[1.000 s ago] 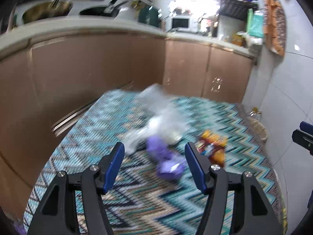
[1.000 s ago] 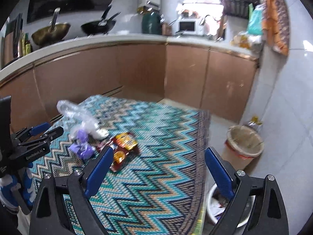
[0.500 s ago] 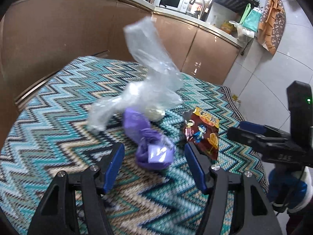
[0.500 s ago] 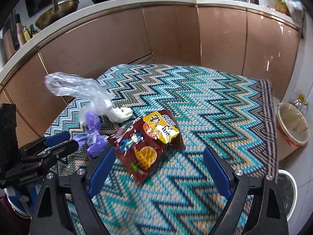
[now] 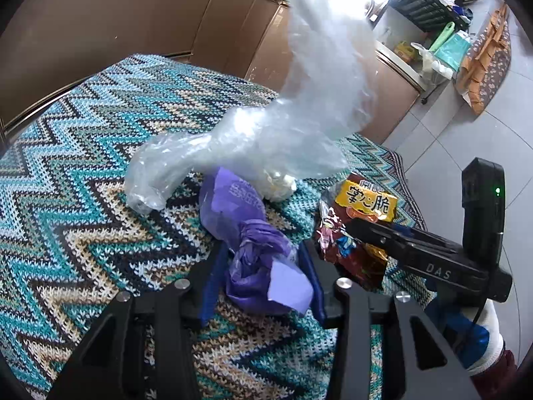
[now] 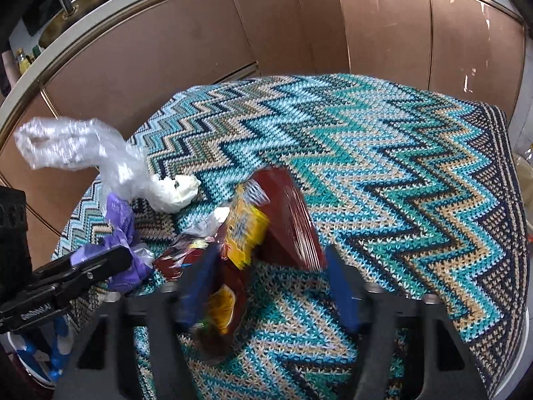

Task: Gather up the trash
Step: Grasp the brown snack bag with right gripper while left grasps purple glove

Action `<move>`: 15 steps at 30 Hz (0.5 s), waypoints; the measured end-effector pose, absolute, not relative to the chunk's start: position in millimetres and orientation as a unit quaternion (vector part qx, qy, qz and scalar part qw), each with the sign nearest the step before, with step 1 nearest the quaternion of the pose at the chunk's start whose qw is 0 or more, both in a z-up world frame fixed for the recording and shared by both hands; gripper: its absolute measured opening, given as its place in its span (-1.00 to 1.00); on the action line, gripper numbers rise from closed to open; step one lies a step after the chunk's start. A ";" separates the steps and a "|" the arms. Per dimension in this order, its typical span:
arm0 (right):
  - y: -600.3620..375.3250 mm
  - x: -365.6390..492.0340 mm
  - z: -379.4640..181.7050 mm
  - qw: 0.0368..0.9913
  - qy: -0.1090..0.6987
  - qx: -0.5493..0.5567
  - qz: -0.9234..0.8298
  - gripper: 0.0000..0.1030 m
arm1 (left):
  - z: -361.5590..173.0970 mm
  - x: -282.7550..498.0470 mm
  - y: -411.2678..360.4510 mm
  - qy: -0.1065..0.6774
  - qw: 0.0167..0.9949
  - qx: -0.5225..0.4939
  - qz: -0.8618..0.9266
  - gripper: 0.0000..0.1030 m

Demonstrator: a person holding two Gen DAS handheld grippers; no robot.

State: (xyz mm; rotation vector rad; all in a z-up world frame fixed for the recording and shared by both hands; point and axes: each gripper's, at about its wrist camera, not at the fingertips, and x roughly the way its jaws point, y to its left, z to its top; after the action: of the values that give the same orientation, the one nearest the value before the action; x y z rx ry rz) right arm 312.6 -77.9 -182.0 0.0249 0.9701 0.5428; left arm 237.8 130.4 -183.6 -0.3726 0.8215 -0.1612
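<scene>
A crumpled purple wrapper [image 5: 256, 263] lies on the zigzag-patterned rug [image 5: 66, 173]. My left gripper [image 5: 263, 266] is down on the rug with its blue fingers close on either side of the wrapper, narrowed around it. A clear plastic bag [image 5: 293, 123] stands just beyond, with a white wad at its base. A red and yellow snack bag [image 6: 263, 233] lies to the right. My right gripper [image 6: 269, 280] straddles the snack bag with its fingers still apart; the left finger is blurred. The purple wrapper also shows in the right wrist view [image 6: 123, 230].
Brown kitchen cabinets [image 6: 366, 33] run behind the rug under a countertop. White floor tiles [image 5: 466, 133] lie right of the rug. A shelf rack with hanging bags [image 5: 443, 20] stands in the far corner.
Both grippers have dropped down to the rug. The left fingers have closed in around the purple wrapper. The right fingers have narrowed around the snack bag, which has lifted and crumpled.
</scene>
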 end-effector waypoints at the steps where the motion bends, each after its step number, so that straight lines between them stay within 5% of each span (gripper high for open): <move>1: -77.3 311.3 -181.2 0.849 0.458 0.012 0.263 -0.25 | -183.4 235.6 129.2 0.395 0.898 -0.178 -0.081 -0.28; 3: -77.0 308.7 -179.3 0.845 0.457 0.019 0.278 -0.60 | -182.9 230.3 127.6 0.393 0.898 -0.178 -0.084 -0.33; 5: -75.3 304.8 -177.0 0.845 0.455 0.014 0.281 -0.75 | -181.2 221.9 126.9 0.390 0.901 -0.173 -0.082 -0.37; 15: -96.2 266.1 -152.4 0.856 0.437 0.008 0.276 -0.81 | -145.9 201.9 177.9 0.341 0.924 -0.175 0.005 -0.39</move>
State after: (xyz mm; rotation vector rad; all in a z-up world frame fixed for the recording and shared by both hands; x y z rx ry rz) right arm 266.1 -96.2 -152.4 0.0172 0.9194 0.5797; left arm 201.9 177.9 -145.9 -0.3589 0.7001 0.0101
